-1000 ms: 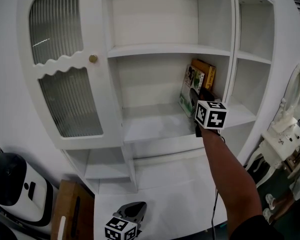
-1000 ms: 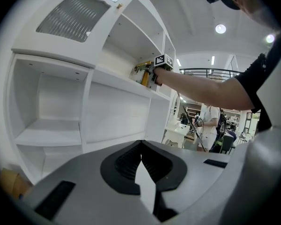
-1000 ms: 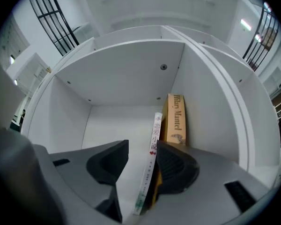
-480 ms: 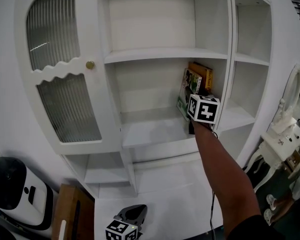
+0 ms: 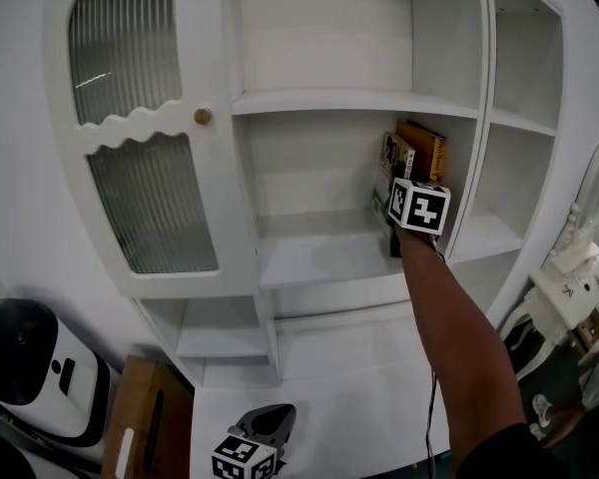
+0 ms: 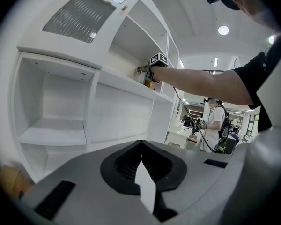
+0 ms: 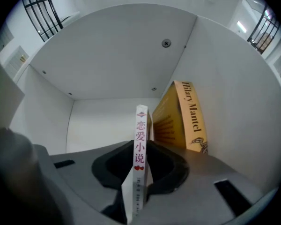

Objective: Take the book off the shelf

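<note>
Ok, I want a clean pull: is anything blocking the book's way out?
Nothing visible does. The right gripper's jaws have just been closing with the book between them; the orange book leans beside it, not in front.

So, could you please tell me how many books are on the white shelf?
2. The thin white-spined book stands at the right end of the middle shelf; the thicker orange book is beside it, against the compartment's right wall. None appears hidden.
</note>
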Demonstrator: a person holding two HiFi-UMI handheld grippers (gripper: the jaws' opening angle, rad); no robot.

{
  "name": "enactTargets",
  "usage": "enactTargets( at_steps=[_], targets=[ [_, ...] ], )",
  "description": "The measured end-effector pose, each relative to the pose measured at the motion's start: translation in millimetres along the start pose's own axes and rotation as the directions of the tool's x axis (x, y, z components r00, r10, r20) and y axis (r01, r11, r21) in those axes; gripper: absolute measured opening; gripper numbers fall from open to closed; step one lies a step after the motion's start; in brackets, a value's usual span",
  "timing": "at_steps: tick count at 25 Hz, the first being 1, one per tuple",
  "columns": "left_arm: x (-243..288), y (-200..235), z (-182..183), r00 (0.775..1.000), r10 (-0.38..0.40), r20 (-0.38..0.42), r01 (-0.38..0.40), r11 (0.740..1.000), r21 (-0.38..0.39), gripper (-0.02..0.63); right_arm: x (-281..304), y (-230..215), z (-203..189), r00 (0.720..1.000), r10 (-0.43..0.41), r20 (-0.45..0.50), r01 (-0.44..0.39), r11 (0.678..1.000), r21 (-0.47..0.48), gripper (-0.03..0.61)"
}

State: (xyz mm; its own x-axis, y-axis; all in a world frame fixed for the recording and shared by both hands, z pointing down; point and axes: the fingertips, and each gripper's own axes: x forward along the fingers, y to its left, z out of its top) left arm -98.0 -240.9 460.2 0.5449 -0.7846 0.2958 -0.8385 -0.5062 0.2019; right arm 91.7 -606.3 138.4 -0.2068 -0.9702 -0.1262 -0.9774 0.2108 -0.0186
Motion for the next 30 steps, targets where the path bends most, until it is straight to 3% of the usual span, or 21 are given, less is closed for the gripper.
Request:
enactTargets(
  at_steps=[1,12,21,30],
  targets=[
    [-1.8,0.4,1.3,1.0,0.003,0.004,-0.003,1.0,0.003,0.011,0.6,-2.1,0.1,1.0,-0.001,0.003,0.001,1.0,0.011,0.09],
    [-11.4,-2.7,-2.2,1.0,0.001,0.002,-0.001,1.0,0.013,0.011,-13.9,-5.9,4.8,0.998,0.052,0.037,-0.056,0.99,0.133,0.078],
    [-12.1,-17.9,-3.3,1.0,-0.028,0.001,0.028,0.999,0.033,0.011,-52.0,12.3,23.7,0.986,0.148,0.073,-0.155,0.982,0.105,0.078],
    [-10.7,-33.9,-3.8,0.998,-0.061,0.0,0.061,0.996,0.065,0.011,-121.9,37.2,42.4,0.947,0.299,0.115,-0.309,0.948,0.078,0.078]
  ],
)
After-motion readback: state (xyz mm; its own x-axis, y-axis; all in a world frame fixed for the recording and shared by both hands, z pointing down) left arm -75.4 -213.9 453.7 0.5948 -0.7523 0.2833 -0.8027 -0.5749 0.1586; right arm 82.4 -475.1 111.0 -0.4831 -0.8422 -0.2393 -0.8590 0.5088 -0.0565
